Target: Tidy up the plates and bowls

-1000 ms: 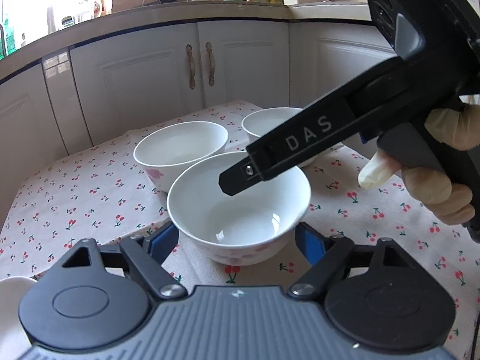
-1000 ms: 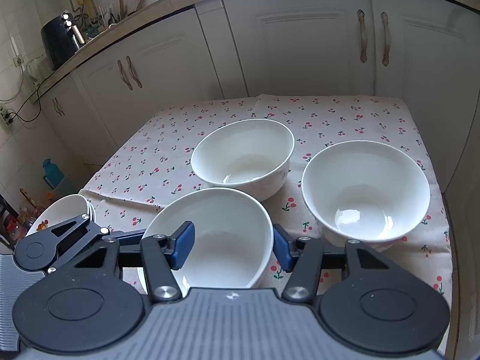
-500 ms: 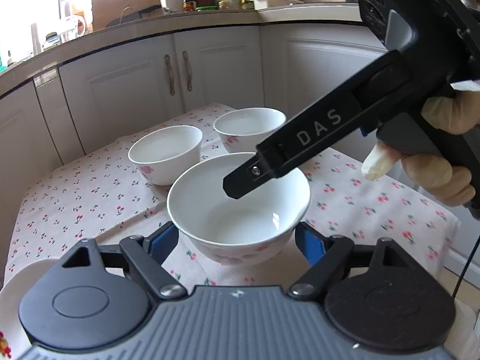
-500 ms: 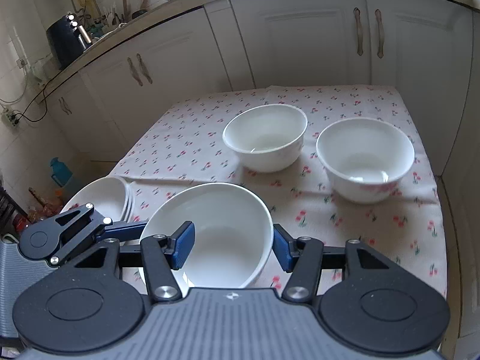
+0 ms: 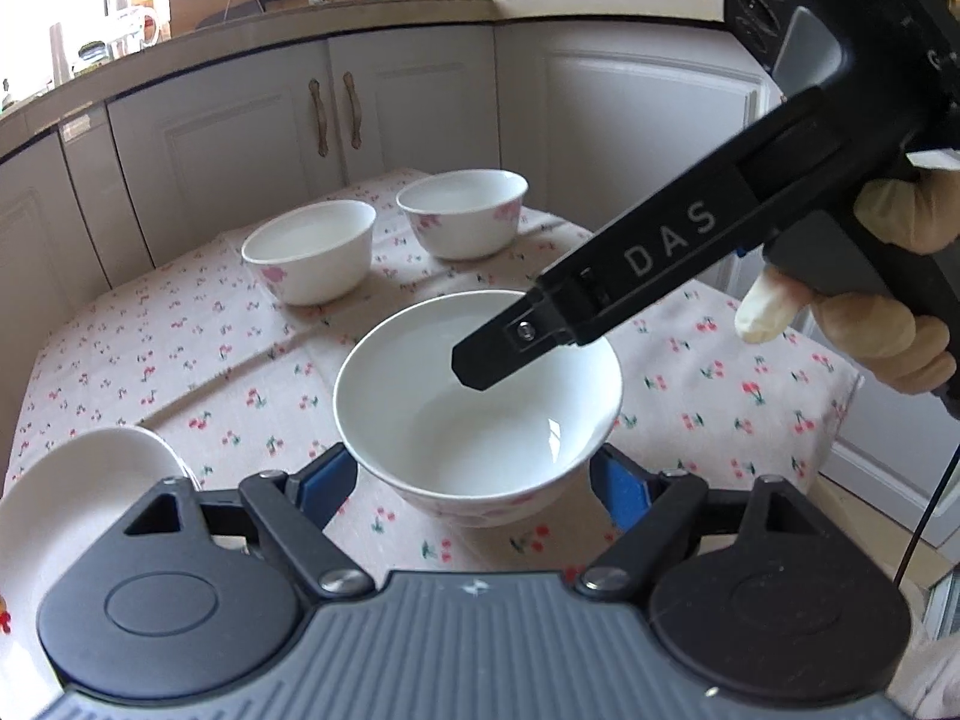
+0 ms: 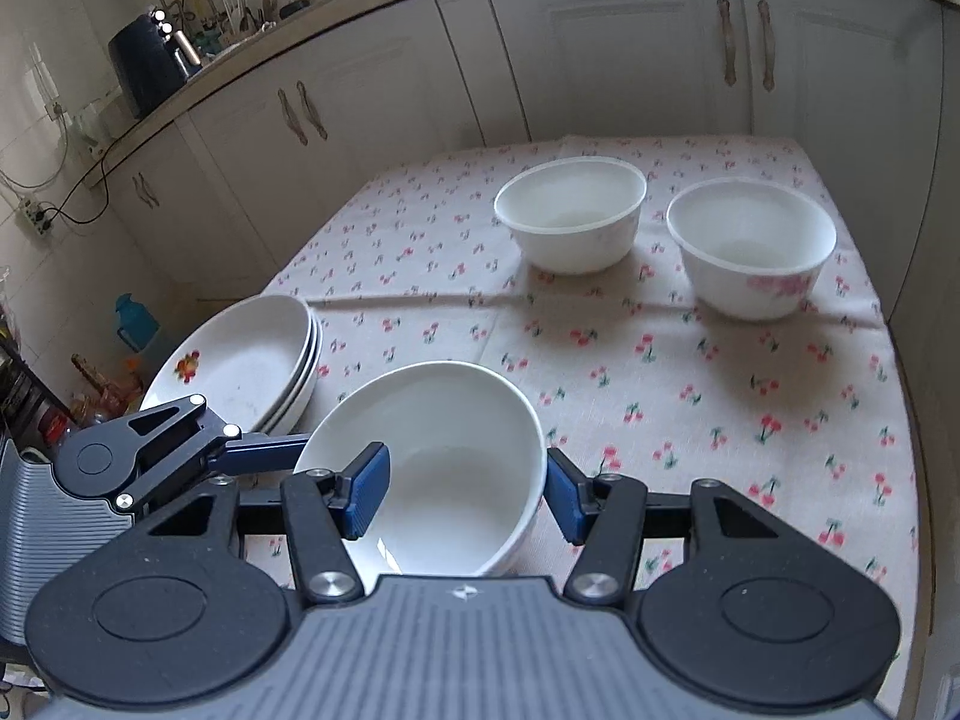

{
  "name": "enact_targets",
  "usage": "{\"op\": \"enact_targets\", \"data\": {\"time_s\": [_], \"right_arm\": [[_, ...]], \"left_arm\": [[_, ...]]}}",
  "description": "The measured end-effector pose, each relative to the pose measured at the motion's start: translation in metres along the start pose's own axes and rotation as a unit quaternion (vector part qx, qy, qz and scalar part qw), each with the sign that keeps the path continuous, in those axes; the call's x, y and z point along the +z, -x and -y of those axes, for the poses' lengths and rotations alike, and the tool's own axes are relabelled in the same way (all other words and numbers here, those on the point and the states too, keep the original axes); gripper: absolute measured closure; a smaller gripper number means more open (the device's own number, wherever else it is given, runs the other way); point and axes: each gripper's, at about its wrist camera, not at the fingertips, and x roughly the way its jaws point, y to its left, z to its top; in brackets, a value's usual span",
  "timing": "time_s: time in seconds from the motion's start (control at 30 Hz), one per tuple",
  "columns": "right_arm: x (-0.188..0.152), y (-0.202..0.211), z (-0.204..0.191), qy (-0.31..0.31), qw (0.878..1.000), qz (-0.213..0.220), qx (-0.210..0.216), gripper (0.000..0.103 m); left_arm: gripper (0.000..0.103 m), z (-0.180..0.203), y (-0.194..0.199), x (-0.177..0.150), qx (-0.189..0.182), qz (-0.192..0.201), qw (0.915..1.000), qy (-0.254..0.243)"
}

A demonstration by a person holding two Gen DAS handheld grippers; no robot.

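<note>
A white bowl (image 5: 480,396) with pink flowers is held off the cherry-print tablecloth by both grippers. My left gripper (image 5: 474,483) clasps its sides between the blue pads. My right gripper (image 6: 462,489) pinches the bowl's wall (image 6: 432,468), one pad inside and one outside; its finger (image 5: 540,330) shows above the bowl in the left wrist view. Two more white bowls (image 6: 570,213) (image 6: 750,246) stand side by side at the far end of the table. A stack of white plates (image 6: 240,360) sits at the table's left edge.
The cloth-covered table (image 6: 690,390) drops off on the right and at the front. White kitchen cabinets (image 6: 600,54) stand behind it. A blue jug (image 6: 135,321) and clutter are on the floor to the left.
The held bowl has been lifted and drawn back from the other two bowls, toward the near end of the table. The plate stack has come into view.
</note>
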Motion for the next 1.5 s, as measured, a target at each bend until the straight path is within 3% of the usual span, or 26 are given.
{"op": "enact_targets", "data": {"time_s": [0.8,0.93,1.03,1.3,1.5], "right_arm": [[-0.012,-0.006,-0.006,-0.015,1.000,-0.012,0.002,0.039],[-0.012,-0.006,-0.005,-0.020,1.000,-0.007,0.011,0.029],[-0.011,-0.004,-0.007,-0.013,1.000,0.007,-0.006,0.009],[-0.015,0.007,-0.011,0.009,0.999,0.035,-0.009,0.000],[-0.015,0.015,-0.009,0.034,0.997,0.055,-0.049,0.000]], "left_arm": [[0.019,-0.001,0.007,-0.009,-0.012,-0.006,0.9998,0.017],[0.016,-0.001,0.005,-0.010,-0.014,-0.007,0.9998,0.015],[0.013,0.000,0.007,-0.011,-0.020,-0.005,0.9997,0.012],[0.009,0.000,0.019,-0.015,-0.041,-0.007,0.9991,0.008],[0.009,-0.005,0.037,-0.008,-0.056,-0.010,0.9984,0.002]]}}
